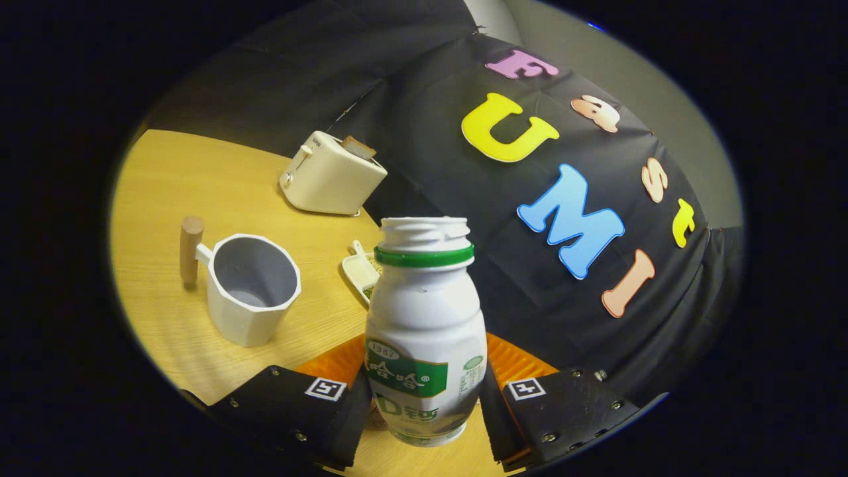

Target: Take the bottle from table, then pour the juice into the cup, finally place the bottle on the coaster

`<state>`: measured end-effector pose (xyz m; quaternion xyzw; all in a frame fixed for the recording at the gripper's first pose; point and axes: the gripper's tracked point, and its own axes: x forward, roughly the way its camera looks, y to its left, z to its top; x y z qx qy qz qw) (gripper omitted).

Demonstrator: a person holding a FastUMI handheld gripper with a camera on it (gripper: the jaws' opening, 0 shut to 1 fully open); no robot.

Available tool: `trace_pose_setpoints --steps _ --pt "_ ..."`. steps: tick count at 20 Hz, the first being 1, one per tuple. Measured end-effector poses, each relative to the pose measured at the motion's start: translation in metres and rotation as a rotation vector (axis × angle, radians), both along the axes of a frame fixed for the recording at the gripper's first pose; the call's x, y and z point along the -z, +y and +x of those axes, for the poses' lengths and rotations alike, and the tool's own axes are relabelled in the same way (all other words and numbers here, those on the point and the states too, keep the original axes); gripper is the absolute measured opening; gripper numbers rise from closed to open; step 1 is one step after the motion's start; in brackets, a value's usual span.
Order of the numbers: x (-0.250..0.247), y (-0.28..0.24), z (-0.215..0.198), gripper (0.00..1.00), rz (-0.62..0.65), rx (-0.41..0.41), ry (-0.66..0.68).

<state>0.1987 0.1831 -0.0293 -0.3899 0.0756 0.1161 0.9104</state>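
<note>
While the wooden counter (218,192) carries everything here, its far edge against the booth wall holds a cream toaster (331,175) with a slice of toast (358,147) poking from the slot, well apart from the task's things. Nearer, toward the counter's middle, stands the white cup (250,288), upright, its grey inside looking empty, its wooden handle (191,250) turned away from the bottle. The white bottle (426,331) with a green neck ring sits between the fingers of the hand-held gripper (425,397), uncapped and roughly upright; both fingers press on its lower body, so the grip is closed on it. Whether its base rests on the counter or is already lifted off, I cannot tell. An orange ribbed coaster (517,361) shows just behind the bottle, on either side of it, and a small white dish (361,270) lies beyond the bottle's shoulder, between it and the toaster. The step in hand looks like carrying the bottle to the cup for the pour. To do it well, I would keep the squeeze firm but not crushing, since the thin plastic may flex and push juice out of the open mouth; travel upright and level toward the cup, bring the mouth over the rim's near side, then tilt slowly so the stream lands inside. Clearing the cup's rim, not nudging it, matters, as a light cup could slide or tip.
</note>
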Motion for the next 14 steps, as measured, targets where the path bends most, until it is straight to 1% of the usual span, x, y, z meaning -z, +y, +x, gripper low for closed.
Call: trace_pose_setpoints --steps 5,11,14 --pt "-0.010 -0.013 0.000 0.73 0.146 0.015 -0.008" --pt "-0.011 -0.027 0.003 0.73 0.371 0.037 0.009" --pt "-0.003 -0.030 0.007 0.73 0.516 0.040 0.040"
